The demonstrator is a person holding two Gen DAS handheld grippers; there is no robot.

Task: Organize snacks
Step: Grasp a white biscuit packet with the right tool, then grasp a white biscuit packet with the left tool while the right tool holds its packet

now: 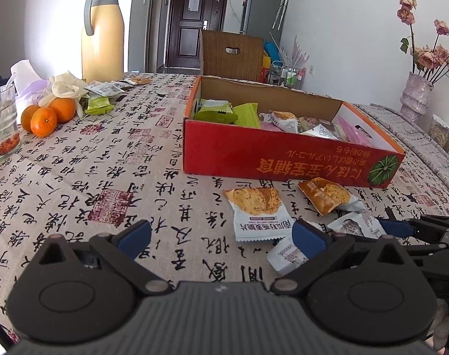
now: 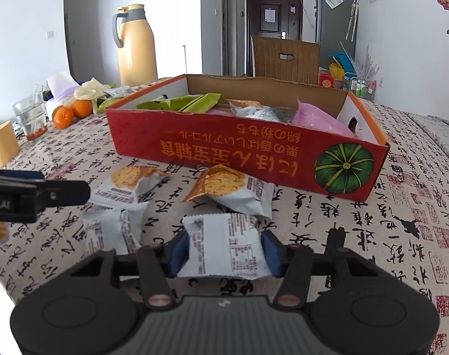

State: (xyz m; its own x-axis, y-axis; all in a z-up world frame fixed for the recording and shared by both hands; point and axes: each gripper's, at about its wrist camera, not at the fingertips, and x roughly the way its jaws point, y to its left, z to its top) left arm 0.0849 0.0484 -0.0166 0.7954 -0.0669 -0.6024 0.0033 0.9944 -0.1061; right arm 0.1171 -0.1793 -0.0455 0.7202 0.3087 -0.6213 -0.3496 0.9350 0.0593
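Observation:
A red cardboard box stands on the table and holds several green, pink and white snack packets. White and orange snack packets lie loose in front of it. My left gripper is open and empty above the cloth, left of the loose packets. My right gripper has its blue pads on both sides of a white snack packet that lies on the table. It also shows at the right edge of the left wrist view.
A yellow thermos jug, oranges, a glass and more packets are at the far left. A vase of roses stands at the right. A brown chair is behind the table.

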